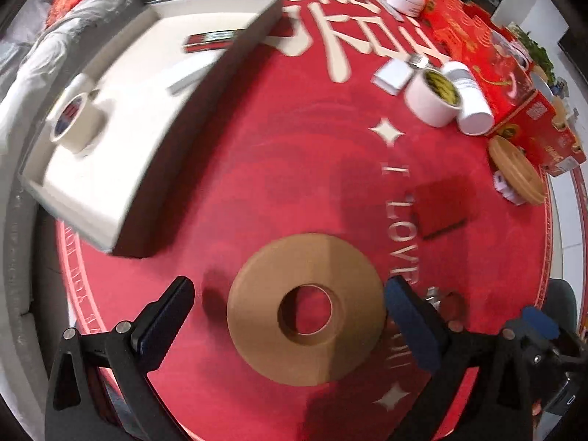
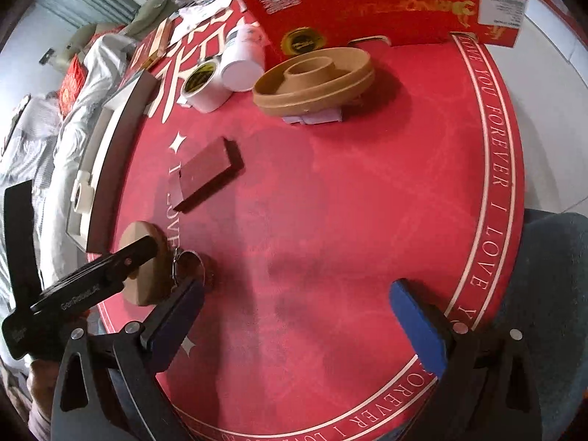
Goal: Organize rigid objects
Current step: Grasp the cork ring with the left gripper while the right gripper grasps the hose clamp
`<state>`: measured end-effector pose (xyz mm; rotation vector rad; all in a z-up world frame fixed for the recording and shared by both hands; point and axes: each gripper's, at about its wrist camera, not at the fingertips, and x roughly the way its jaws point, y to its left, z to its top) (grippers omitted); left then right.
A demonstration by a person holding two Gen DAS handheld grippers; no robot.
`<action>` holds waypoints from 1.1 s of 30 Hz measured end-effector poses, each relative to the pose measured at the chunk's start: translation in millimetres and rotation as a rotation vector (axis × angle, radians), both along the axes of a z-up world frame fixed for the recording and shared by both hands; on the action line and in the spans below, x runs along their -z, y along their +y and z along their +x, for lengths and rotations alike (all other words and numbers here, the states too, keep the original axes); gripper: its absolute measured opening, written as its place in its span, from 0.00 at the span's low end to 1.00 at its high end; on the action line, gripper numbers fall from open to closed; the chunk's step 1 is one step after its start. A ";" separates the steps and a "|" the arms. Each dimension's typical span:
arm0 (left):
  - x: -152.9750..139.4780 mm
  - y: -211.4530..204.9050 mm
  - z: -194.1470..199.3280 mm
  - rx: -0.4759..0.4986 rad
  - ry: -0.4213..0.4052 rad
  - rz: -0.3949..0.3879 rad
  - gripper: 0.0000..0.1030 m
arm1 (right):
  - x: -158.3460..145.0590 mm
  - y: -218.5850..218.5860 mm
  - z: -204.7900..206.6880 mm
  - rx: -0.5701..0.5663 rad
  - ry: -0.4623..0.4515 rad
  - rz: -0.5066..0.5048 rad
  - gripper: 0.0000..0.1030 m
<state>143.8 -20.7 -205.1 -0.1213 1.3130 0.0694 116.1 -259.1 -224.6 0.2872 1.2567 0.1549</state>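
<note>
Here, red lettered cloth [image 2: 330, 202], white tray [image 1: 121, 117]

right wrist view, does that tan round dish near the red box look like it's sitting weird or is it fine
It sits askew. The tan round dish rests partly on a small pale object poking out from under its near edge, so it tilts instead of lying flat on the red mat. Nothing looks spilled or broken.

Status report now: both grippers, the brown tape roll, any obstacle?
Left gripper open, straddling brown tape roll, not clamped. Right gripper open, empty. White tray beyond; nothing lies between.
</note>
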 end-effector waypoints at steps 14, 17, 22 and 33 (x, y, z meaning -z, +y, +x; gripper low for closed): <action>5.4 35.6 -34.1 -0.061 -0.023 -0.076 1.00 | 9.8 115.9 5.5 -0.439 -0.105 -0.364 0.99; 1.9 30.2 -42.1 -0.052 -0.041 -0.073 1.00 | 22.3 120.6 12.4 -0.436 -0.088 -0.386 1.00; 6.7 15.5 -49.2 -0.006 -0.070 0.044 1.00 | 22.6 120.9 13.0 -0.437 -0.098 -0.384 1.00; 0.7 19.2 -62.7 -0.028 -0.127 0.054 1.00 | 23.3 121.2 9.2 -0.432 -0.118 -0.379 1.00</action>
